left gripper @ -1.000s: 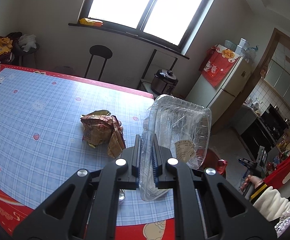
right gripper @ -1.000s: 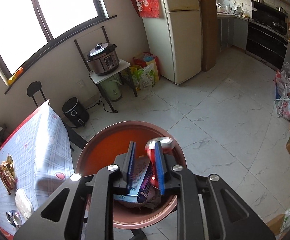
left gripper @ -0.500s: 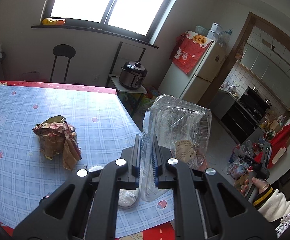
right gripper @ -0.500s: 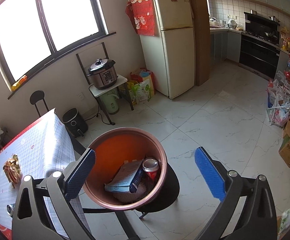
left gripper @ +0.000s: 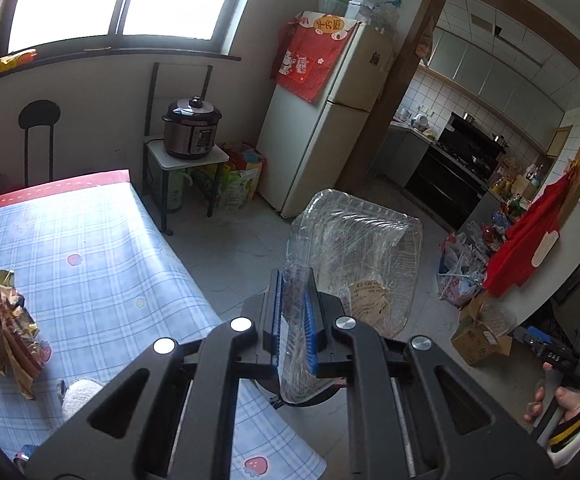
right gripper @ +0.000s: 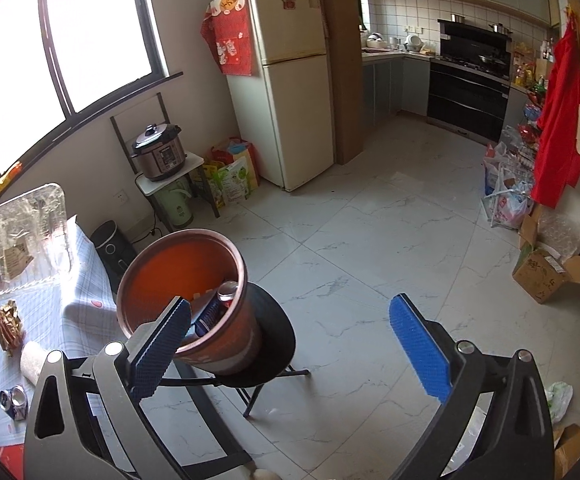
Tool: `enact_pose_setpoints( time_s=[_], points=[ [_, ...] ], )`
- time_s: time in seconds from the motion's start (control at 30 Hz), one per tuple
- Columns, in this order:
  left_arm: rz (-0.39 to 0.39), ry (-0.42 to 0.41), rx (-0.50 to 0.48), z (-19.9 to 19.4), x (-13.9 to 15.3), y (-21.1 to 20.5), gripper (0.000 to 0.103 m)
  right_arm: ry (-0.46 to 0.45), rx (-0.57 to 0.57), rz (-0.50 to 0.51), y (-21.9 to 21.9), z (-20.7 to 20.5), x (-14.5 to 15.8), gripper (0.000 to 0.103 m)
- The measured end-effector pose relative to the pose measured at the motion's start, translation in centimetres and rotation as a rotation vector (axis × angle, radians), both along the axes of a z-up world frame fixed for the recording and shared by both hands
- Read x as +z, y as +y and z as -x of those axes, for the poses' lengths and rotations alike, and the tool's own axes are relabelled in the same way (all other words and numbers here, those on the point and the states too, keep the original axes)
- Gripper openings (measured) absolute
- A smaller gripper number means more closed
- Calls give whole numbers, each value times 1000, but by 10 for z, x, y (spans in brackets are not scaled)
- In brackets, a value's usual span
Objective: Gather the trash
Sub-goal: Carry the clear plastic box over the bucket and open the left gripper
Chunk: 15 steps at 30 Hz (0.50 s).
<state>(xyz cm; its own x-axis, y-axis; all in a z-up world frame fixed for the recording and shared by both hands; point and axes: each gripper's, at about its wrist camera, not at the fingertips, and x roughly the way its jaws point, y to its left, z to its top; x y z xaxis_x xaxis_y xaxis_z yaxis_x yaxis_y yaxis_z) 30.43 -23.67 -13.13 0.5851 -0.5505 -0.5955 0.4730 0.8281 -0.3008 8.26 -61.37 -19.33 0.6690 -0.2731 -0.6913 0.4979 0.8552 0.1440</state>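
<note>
My left gripper [left gripper: 293, 280] is shut on a clear plastic food container [left gripper: 354, 256] and holds it upright past the table's right edge. The container also shows at the left of the right wrist view [right gripper: 22, 240]. My right gripper [right gripper: 290, 312] is open and empty, above and to the right of the orange trash bin [right gripper: 178, 276]. The bin stands on a black stool [right gripper: 268, 344] and holds a red can [right gripper: 228, 292] and a blue packet [right gripper: 209, 314]. A crumpled brown wrapper [left gripper: 6, 328] lies on the checked tablecloth [left gripper: 90, 264].
A white paper cup [right gripper: 32, 362] and a crushed can [right gripper: 13, 400] lie on the table near its front edge. A rice cooker [right gripper: 158, 152] on a stand and a fridge [right gripper: 286, 80] stand along the back wall. Cardboard boxes [right gripper: 544, 276] and bags sit at the right.
My right gripper opened, dropped the red can into the bin and pulled back up and right. My left gripper swung right with the plastic container, from over the table to past its edge.
</note>
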Motion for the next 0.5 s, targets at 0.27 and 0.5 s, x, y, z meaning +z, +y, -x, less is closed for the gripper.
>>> enact_pose_setpoints(
  time_s=[0.27,0.5],
  points=[
    [-98,-18,-112,-31,-26,-89,14,17,-152,11,-21,64,-1,97],
    [-193,-22,-133,-56,-58,-148,14,41,-241,21,-33,98,-6,97]
  ],
)
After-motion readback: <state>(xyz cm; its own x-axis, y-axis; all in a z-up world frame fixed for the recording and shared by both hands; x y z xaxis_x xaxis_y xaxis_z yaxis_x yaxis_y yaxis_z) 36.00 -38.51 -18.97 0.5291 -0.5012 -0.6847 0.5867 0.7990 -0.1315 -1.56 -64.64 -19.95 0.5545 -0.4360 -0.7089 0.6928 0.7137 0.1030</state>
